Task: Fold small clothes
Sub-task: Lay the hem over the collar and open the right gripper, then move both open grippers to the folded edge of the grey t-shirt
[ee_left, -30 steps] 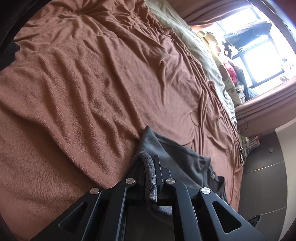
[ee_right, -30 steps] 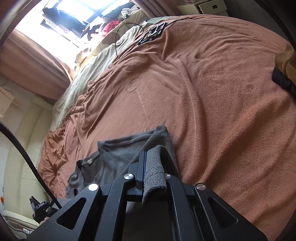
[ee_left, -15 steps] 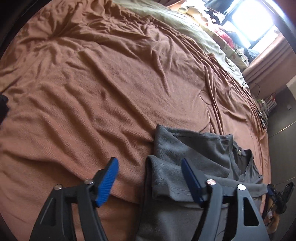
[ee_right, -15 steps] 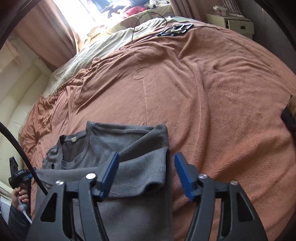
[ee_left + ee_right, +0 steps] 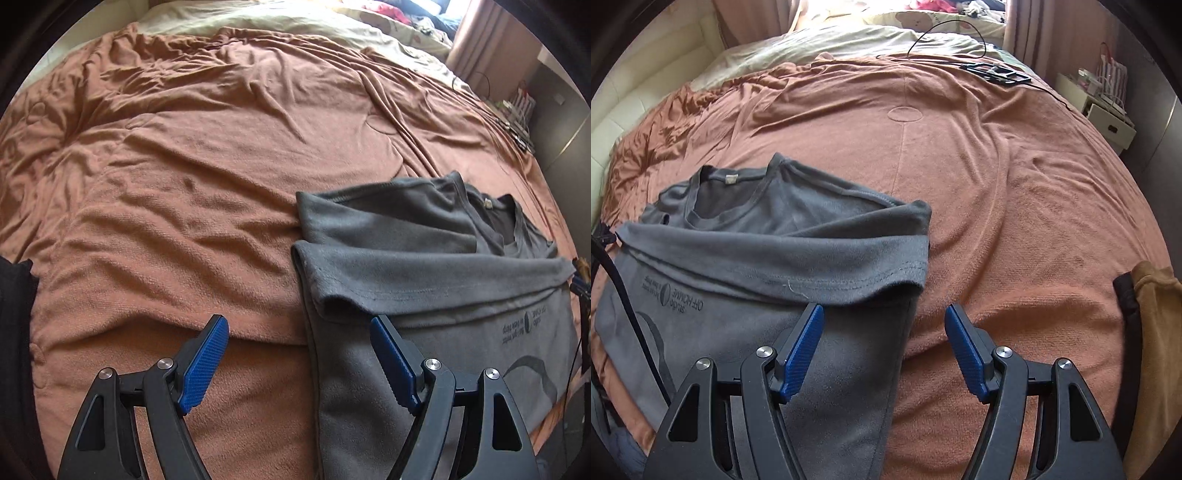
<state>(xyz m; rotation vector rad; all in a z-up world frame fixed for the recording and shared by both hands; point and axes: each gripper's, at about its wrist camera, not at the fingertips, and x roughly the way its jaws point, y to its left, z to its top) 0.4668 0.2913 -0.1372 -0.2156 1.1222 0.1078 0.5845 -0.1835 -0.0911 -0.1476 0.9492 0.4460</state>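
Bedspread: a rust-brown blanket [image 5: 207, 177] is seen covering the bed, heavily creased on the far left side, smoother on the right [image 5: 1015, 206].
Far end of bed: a cream sheet [image 5: 849, 40] is seen past the blanket, with bright window light beyond it.
Cable: a thin black cord [image 5: 945, 33] is looped across the cream sheet and the far blanket edge.
Black item: a flat black object [image 5: 995, 72] lies on the blanket near the far right corner; what it is cannot be made out at this size.
Nightstand: a white drawer unit [image 5: 1108, 114] stands beside the bed on the right.
Other cloth: a tan piece of fabric [image 5: 1156, 302] with a dark edge is seen at the right rim, well apart from the shirt.
Shirt: a grey T-shirt [image 5: 436, 266] is spread on the near part of the blanket, collar pointing away, both sleeves folded inward across the chest [image 5: 783, 254]; dark print shows below the fold.
Obstruction: a black cable [image 5: 624, 291] crosses the shirt's left edge in the right wrist view.
Left gripper [image 5: 299, 354]: jaws spread wide, nothing held; the right blue pad [image 5: 391, 363] hovers over the shirt, the left pad over bare blanket.
Right gripper [image 5: 882, 350]: jaws spread wide, nothing held; the left pad [image 5: 803, 349] is over the shirt's edge, the right pad over blanket.
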